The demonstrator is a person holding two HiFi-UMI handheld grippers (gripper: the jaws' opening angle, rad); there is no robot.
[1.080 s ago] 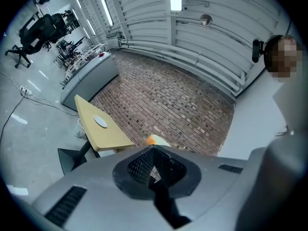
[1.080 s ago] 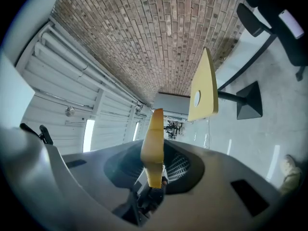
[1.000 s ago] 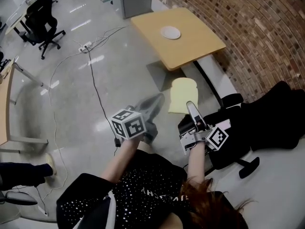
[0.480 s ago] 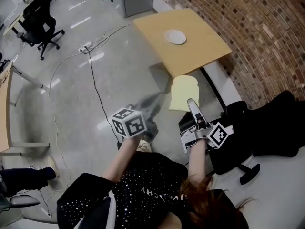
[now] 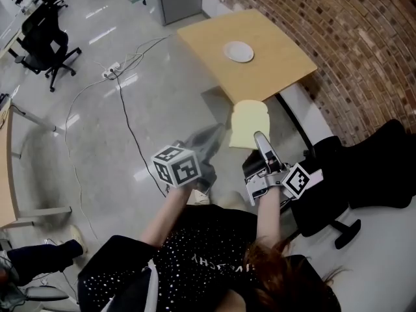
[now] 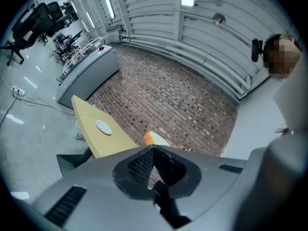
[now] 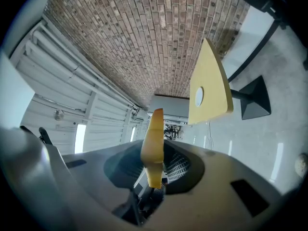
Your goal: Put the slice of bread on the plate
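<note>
Right gripper view shows the right tongs [image 7: 155,174] clamped on the lower end of the slice of bread [image 7: 155,134], which stands edge-on out of them. Seen from the head view, the slice sticks forward past the tips, held in the air above the floor [image 5: 130,109], near the closest corner of the desk [image 5: 273,64]. The plate [image 5: 238,51] sits on that desk, well apart from the bread. The left tongs [image 6: 153,149] are closed with nothing between them, off to the left of the slice.
</note>
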